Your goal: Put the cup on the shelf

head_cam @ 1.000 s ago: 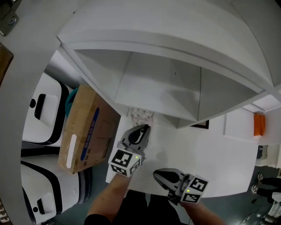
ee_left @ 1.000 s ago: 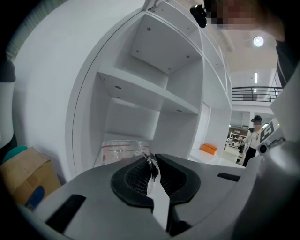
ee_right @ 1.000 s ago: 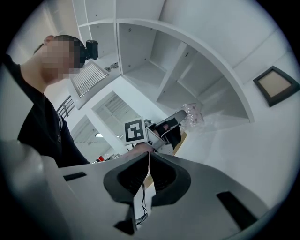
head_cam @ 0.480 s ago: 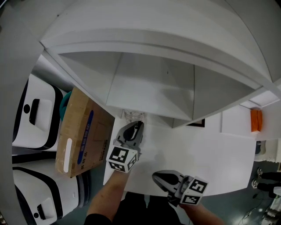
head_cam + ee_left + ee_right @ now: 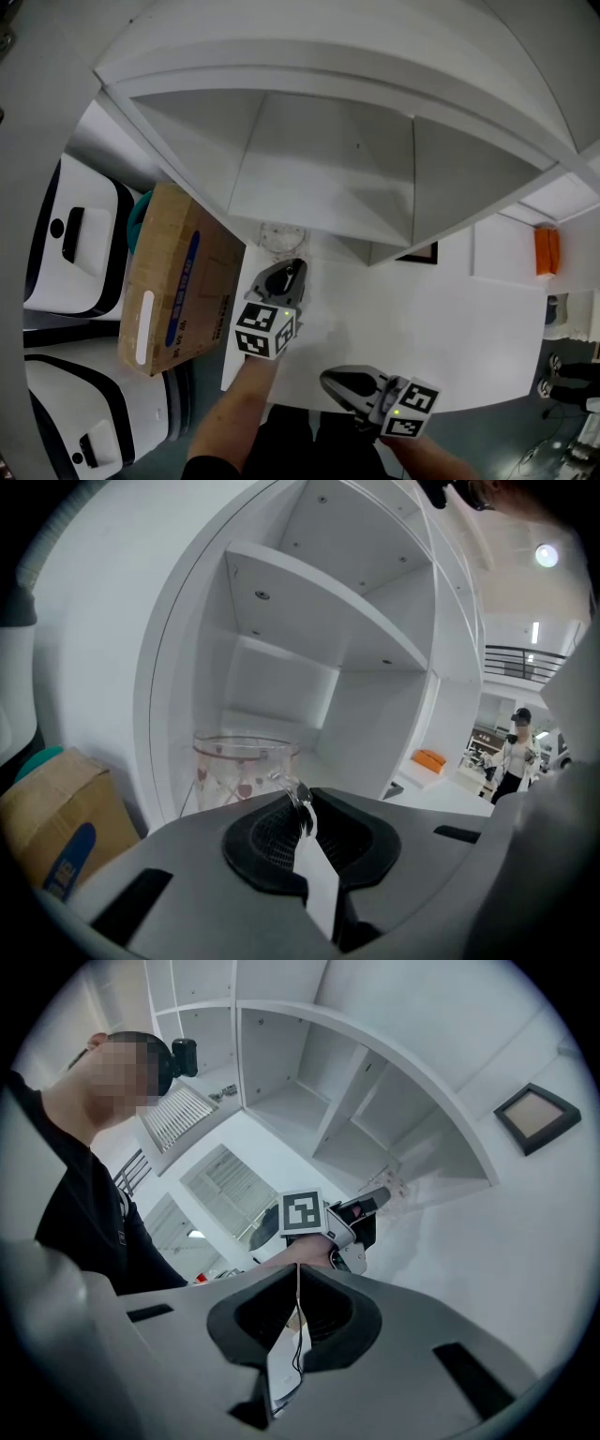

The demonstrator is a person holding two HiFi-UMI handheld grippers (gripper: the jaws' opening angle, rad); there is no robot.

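Note:
A clear glass cup [image 5: 281,236] printed with small hearts stands upright at the mouth of the white shelf's [image 5: 319,178] lowest left compartment. My left gripper [image 5: 283,274] is right behind it, shut on the cup's handle. In the left gripper view the cup [image 5: 239,769] shows just past the jaws, and the left gripper [image 5: 302,819] pinches the thin glass handle [image 5: 300,797]. Whether the cup rests on the surface I cannot tell. My right gripper [image 5: 339,382] hangs back near the table's front edge, shut and empty; in its own view the right gripper [image 5: 297,1314] has its jaws together.
A cardboard box [image 5: 178,277] stands left of the white table [image 5: 450,328]. A small black frame [image 5: 417,253] lies by the shelf's divider. An orange object [image 5: 547,251] sits at the far right. White bins [image 5: 66,234] stand on the floor at the left.
The left gripper has carried the cup a little forward, toward the shelf opening. The right gripper has stayed near the table's front edge.

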